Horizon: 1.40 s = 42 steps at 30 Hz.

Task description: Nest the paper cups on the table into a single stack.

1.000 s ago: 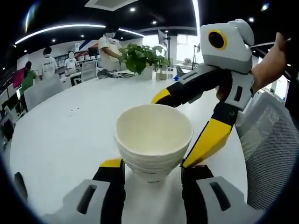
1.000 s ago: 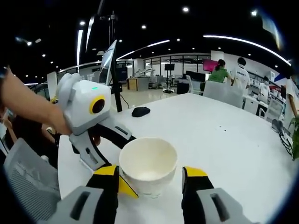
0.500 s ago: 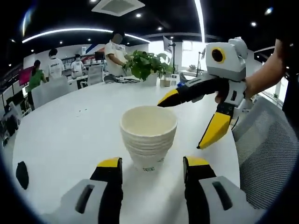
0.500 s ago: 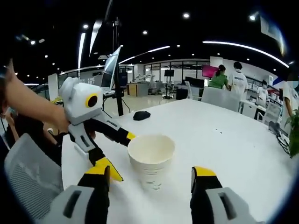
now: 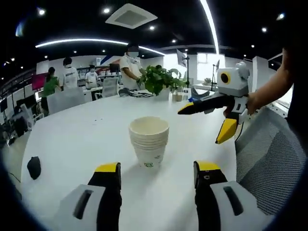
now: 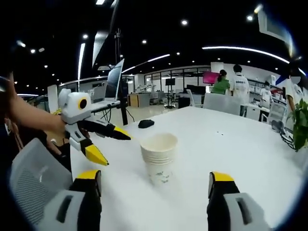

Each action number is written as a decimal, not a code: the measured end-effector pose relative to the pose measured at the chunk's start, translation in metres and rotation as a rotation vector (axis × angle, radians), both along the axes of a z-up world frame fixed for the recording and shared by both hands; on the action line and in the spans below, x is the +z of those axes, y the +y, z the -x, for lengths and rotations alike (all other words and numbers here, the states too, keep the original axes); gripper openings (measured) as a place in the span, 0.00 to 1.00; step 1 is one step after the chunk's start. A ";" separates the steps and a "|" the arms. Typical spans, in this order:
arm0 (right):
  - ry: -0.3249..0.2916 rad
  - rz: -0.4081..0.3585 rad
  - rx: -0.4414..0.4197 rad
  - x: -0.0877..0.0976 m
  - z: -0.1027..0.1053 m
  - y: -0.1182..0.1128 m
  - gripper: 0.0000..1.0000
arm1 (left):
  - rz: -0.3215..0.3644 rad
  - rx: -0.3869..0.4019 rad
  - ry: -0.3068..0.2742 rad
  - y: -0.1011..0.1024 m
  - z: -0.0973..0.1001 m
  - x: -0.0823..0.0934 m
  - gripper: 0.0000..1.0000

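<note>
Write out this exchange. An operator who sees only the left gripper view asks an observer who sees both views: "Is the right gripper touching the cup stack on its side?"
Observer: No. In the right gripper view, the right gripper has its jaws wide apart, short of the cup stack.
Operator: How does my left gripper look from there?
Observer: The left gripper is open and empty, beside the stack and apart from it.
Operator: Anything behind it?
Observer: A screen on a stand rises behind it.

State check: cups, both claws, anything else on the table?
Cups: nested in one stack, upright on the table, free of both claws.
Left claw: open, empty.
Right claw: open, empty.
Mouse: lying on the table, apart from the stack.
Plant: upright at the far edge.
</note>
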State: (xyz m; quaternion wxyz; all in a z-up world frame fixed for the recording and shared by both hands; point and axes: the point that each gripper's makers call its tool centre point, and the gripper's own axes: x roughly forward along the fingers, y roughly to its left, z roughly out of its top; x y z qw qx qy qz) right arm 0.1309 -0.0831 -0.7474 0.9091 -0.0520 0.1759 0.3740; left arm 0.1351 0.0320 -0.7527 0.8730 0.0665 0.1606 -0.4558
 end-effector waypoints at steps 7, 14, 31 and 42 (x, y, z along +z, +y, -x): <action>0.002 0.030 -0.002 -0.006 0.016 -0.013 1.00 | 0.020 0.036 -0.005 0.011 0.016 0.005 0.66; 0.017 0.030 -0.019 -0.008 0.027 -0.022 1.00 | 0.075 0.092 -0.004 0.013 0.026 0.014 0.69; 0.004 0.066 -0.010 -0.005 0.040 -0.023 1.00 | 0.088 0.123 -0.014 0.014 0.037 0.019 0.72; 0.015 0.065 -0.033 -0.006 0.038 -0.029 1.00 | 0.083 0.114 0.006 0.009 0.038 0.014 0.94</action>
